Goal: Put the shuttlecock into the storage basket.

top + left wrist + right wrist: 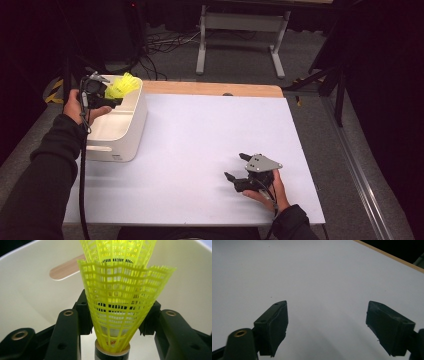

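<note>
Clearly light and springy, the yellow plastic mesh shuttlecock (117, 302) sits clamped between the left gripper (117, 315) jaws over the white plastic bin (131, 131). Skirt crushes easily, so grip low near the cork. Right gripper (327, 322) jaws apart, nothing between, above the counter (317, 277).

Bin (120, 131) sits on the table (200, 150) at its left side, toward the far edge. Left gripper (102, 95) is above the bin's far left corner, jaws on either side of the shuttlecocks (122, 85); in the left gripper view the shuttlecocks (120, 302) stand nested, one in the other, between the jaws with the bin wall (30, 302) behind. Right gripper (237, 167) rests near the table's near right corner, well apart from the bin, jaws spread over bare tabletop (317, 277).
</note>
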The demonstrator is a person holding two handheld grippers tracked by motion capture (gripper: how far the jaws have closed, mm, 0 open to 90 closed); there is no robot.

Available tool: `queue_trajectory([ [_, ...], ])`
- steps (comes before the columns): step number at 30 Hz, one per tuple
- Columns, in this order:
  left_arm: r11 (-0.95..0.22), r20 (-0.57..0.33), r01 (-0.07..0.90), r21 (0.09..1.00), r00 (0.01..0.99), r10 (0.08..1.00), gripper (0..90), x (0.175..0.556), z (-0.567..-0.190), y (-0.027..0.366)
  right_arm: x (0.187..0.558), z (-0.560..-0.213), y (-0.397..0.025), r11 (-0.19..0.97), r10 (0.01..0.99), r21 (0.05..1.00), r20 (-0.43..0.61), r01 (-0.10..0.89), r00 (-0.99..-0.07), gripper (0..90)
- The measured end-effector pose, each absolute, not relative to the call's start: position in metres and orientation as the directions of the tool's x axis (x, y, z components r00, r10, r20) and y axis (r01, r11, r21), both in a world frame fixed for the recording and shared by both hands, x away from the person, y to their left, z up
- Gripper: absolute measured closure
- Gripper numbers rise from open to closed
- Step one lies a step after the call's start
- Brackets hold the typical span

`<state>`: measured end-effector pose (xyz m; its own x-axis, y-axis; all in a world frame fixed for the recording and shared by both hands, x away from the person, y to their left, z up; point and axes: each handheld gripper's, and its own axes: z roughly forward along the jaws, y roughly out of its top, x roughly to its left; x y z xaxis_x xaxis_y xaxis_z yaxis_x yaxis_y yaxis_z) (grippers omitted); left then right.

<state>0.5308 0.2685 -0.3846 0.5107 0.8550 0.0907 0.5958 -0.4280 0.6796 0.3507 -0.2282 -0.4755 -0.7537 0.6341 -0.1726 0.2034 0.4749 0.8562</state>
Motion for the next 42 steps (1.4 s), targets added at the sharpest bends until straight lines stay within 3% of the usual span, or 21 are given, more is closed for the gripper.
queue_trajectory([
  [10, -0.490, 0.127, 0.631, 0.601, 0.531, 0.838, 52.4, 0.543, -0.392, 0.257, 0.352, -0.477, -0.228, 0.472, 0.628, 0.857, -0.160, 0.208, -0.762, 19.0],
  [22, -0.522, 0.101, 0.654, 0.547, 0.567, 0.817, 47.4, 0.547, -0.399, 0.252, 0.352, -0.478, -0.226, 0.476, 0.624, 0.853, -0.155, 0.215, -0.766, 19.0],
  [29, -0.561, 0.103, 0.659, 0.501, 0.598, 0.795, 29.1, 0.546, -0.400, 0.248, 0.352, -0.478, -0.225, 0.479, 0.621, 0.852, -0.158, 0.212, -0.768, 18.9],
  [42, -0.551, 0.101, 0.589, 0.591, 0.624, 0.775, 20.1, 0.534, -0.384, 0.250, 0.351, -0.476, -0.226, 0.486, 0.624, 0.849, -0.173, 0.205, -0.762, 18.9],
])
